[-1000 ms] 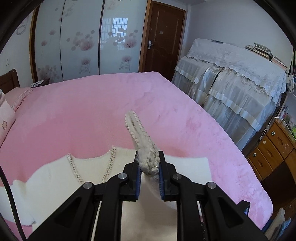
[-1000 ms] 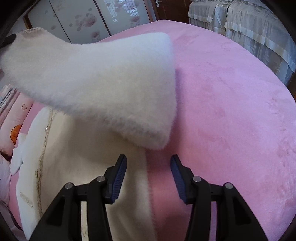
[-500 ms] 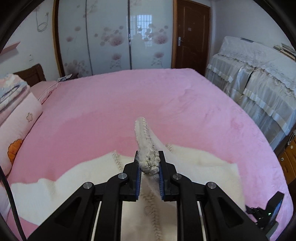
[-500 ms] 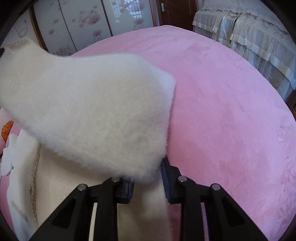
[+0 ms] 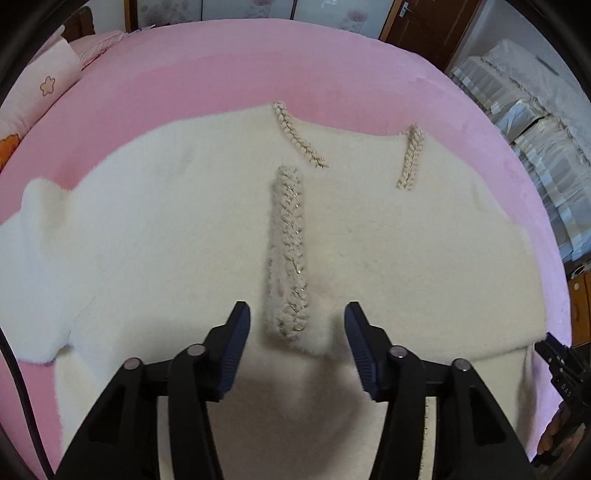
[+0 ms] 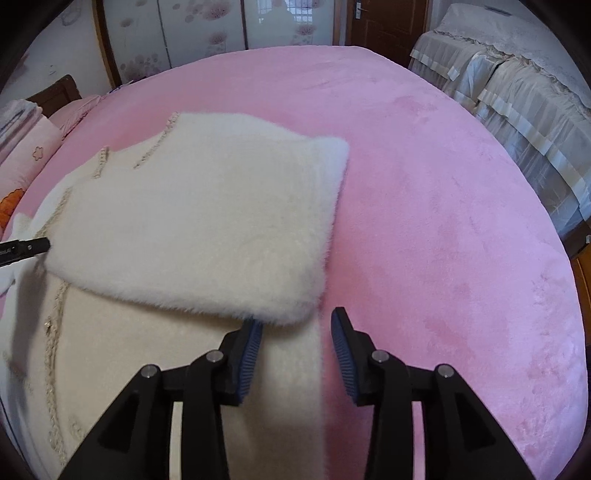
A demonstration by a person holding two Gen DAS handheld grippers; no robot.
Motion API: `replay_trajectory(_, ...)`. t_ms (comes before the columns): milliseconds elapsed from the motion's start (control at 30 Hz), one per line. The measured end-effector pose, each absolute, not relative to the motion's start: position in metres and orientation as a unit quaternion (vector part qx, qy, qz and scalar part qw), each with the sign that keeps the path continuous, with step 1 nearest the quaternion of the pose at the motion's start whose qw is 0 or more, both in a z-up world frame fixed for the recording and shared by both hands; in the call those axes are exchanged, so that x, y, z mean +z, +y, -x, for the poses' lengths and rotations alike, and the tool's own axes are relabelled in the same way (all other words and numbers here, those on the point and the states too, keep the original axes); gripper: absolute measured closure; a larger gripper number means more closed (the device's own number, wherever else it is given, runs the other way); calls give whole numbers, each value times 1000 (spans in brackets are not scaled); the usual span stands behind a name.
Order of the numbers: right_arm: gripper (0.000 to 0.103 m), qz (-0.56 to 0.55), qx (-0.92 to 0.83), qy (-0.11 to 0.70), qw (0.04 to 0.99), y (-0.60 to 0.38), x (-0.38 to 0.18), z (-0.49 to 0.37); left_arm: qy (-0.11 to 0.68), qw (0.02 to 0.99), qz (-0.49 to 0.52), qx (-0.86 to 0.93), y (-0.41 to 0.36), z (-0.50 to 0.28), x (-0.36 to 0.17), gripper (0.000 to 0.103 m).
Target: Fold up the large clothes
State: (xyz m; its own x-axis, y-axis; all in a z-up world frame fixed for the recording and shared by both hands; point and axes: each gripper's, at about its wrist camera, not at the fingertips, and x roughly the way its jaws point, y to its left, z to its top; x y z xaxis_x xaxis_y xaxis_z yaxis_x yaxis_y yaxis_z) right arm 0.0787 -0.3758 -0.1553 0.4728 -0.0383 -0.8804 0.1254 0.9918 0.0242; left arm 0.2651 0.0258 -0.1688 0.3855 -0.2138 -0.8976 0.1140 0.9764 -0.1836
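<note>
Garment: a large cream fluffy cardigan (image 5: 166,229) lies spread flat on the pink bed (image 6: 424,177); one part of it is folded over on top of the body.
Folded part: in the right wrist view a thick white flap (image 6: 207,225) lies on the garment, with its near edge just before the right jaws and its right edge along the side of the garment.
Trim: a braided edge strip (image 5: 290,251) with small shiny threads runs up the middle in the left wrist view; its lower end lies between the left jaws and touches neither pad. Two shorter braided strips (image 5: 299,136) and (image 5: 410,157) lie further up, near the top edge of the garment.
Left gripper (image 5: 297,341): the jaws are spread and are opening; the pads press on nothing.
Right gripper (image 6: 297,349): the jaws are apart and are opening; the side edge of the cardigan lies under them, and the left pad is at the fringe of the flap. I cannot tell if it touches.
Bed: the pink cover is free on the right side of the garment.
Around: a pink pillow (image 5: 40,92) is at the left, covered furniture (image 6: 517,85) at the right, and a wardrobe with flower pattern (image 6: 207,29) and a brown door (image 6: 380,22) behind.
</note>
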Motion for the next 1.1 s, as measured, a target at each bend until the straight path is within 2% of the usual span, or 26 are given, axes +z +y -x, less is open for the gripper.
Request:
replay_trajectory(67,59,-40,-23,499,866,-381,-139,-73,528,841,73,-94,42,-272,-157,43)
replay_trajectory(200,39,-51,-6,464,884,-389,-108,-69,523,843,103,-77,59,-295,-154,42)
replay_trajectory(333,38,-98,-15,459,883,-410,-103,-99,537,835,98,-73,47,-319,-168,42)
replay_trajectory(500,38,-136,-42,488,861,-434,-135,-160,554,822,83,-106,16,-343,-190,42)
replay_trajectory(533,38,-138,-49,494,857,-438,-142,-173,556,821,72,-107,8,-345,-194,44)
replay_trajectory(700,38,-184,-70,517,833,-457,-176,-218,555,827,43,-85,-10,-351,-210,76)
replay_trajectory(733,38,-195,-69,525,825,-459,-185,-224,551,830,41,-80,-11,-352,-209,86)
replay_trajectory(767,49,-196,-63,530,822,-457,-191,-228,546,833,41,-81,-12,-351,-207,88)
replay_trajectory(800,83,-188,-50,530,825,-451,-193,-231,539,838,40,-79,-13,-349,-205,89)
replay_trajectory(900,89,-127,-60,502,853,-431,-173,-233,496,864,39,-68,-13,-335,-191,90)
replay_trajectory(1000,90,-80,-68,474,875,-417,-165,-234,481,874,60,-45,-7,-326,-195,91)
replay_trajectory(1067,89,-52,-78,491,866,-412,-181,-241,486,871,63,-28,-5,-322,-208,91)
replay_trajectory(1100,85,-40,-86,503,859,-411,-191,-243,487,871,61,-27,-3,-319,-211,90)
